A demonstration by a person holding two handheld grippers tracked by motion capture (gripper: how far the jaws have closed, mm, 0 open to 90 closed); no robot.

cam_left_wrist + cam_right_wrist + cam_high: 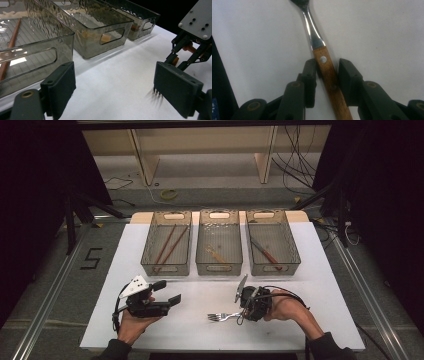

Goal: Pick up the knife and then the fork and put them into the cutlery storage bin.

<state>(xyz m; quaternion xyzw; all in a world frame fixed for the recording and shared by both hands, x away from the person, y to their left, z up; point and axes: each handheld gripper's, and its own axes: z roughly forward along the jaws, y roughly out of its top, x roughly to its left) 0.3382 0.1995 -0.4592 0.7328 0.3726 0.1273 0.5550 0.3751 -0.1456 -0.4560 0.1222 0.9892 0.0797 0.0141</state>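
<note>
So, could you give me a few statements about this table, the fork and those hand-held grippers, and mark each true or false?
1. Three bins stand side by side at the far side of the table. True.
2. The fork lies in the middle bin. False: it lies on the white table, in front of the bins.
3. The right hand-held gripper has the fork's wooden handle between its jaws. True.
4. The left hand-held gripper is clamped on a chopstick. False: its jaws stand wide apart with nothing between them.
5. The left bin holds reddish-brown chopsticks. True.
</note>
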